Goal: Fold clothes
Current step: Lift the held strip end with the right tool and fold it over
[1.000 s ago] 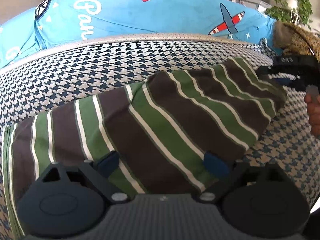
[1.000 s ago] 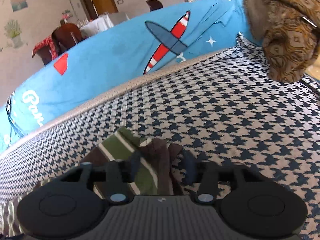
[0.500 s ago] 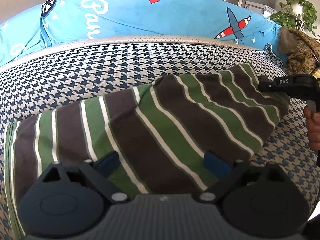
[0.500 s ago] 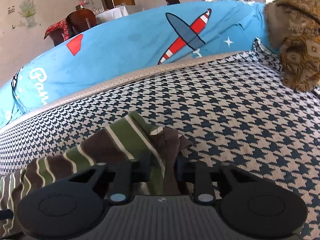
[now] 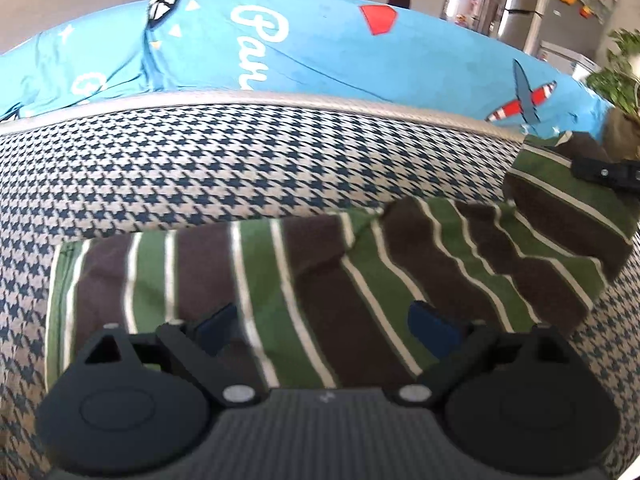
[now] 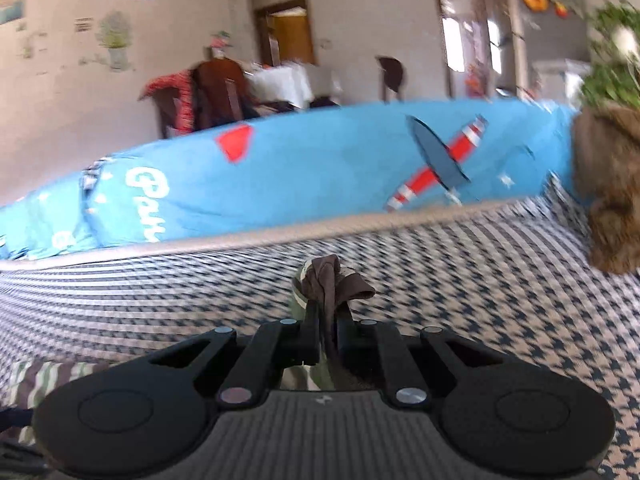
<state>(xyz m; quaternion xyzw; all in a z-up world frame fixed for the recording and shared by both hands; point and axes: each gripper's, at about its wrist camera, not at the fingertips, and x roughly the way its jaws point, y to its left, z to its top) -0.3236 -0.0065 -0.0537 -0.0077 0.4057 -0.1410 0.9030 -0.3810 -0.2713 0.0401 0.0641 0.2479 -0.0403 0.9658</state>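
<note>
The right gripper [image 6: 325,336] is clamped tight on a bunched corner of the striped garment [image 5: 320,280], brown and green cloth poking up between its narrow jaws and standing clear of the surface. From the left wrist view, that same gripper shows at the far right edge, holding the garment's end raised and folded back over the rest of the cloth.

The left gripper [image 5: 326,322] has its jaws spread wide, its blue pads [image 5: 430,326] set low over the near part of the garment and nothing pinched between them; whether they touch the cloth cannot be told.

The garment, in brown, green and white stripes, lies stretched across the houndstooth cover [image 5: 200,176] of what looks like a bed. Behind the cover's pale piped edge runs a blue quilt [image 5: 320,52] printed with aeroplanes and white lettering. A brown patterned fabric heap [image 6: 612,200] sits at the right end of the cover, with a leafy plant [image 6: 612,64] just behind it. Further back stand a chair [image 6: 216,92] and a doorway [image 6: 288,32].
</note>
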